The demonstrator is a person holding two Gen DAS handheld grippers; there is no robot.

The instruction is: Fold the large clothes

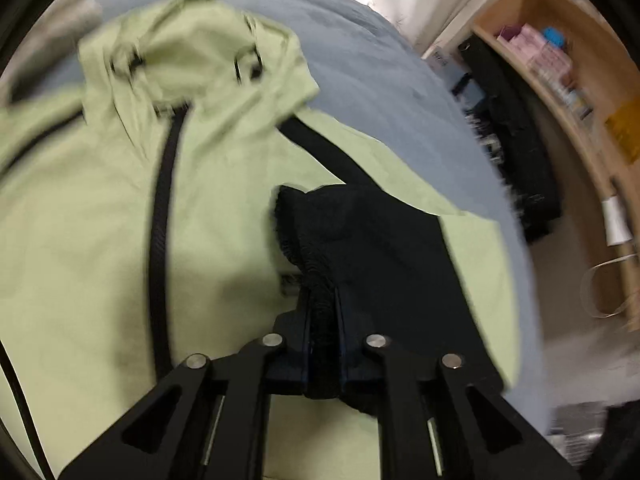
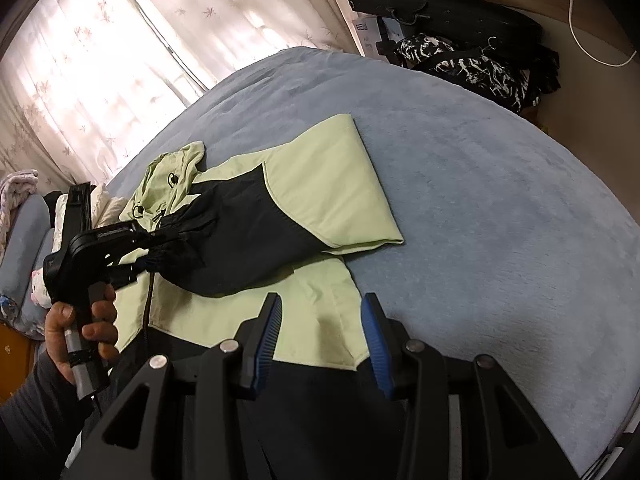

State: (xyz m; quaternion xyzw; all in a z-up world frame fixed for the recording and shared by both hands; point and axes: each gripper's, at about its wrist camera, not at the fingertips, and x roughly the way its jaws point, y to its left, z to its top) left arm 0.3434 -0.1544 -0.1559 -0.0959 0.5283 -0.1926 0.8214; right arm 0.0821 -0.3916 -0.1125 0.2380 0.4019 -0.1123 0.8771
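Note:
A light green hooded jacket with a black zipper and black sleeve ends lies front up on a blue bed. My left gripper is shut on the black elastic cuff of one sleeve, holding it over the jacket's chest; it also shows in the right wrist view. The sleeve is folded across the body. My right gripper is open and empty, hovering over the jacket's lower green part near its black hem.
The blue bedspread extends to the right. Black bags lie beyond the bed's far edge by a wooden shelf. Curtains hang behind. Pillows and bedding sit at the left.

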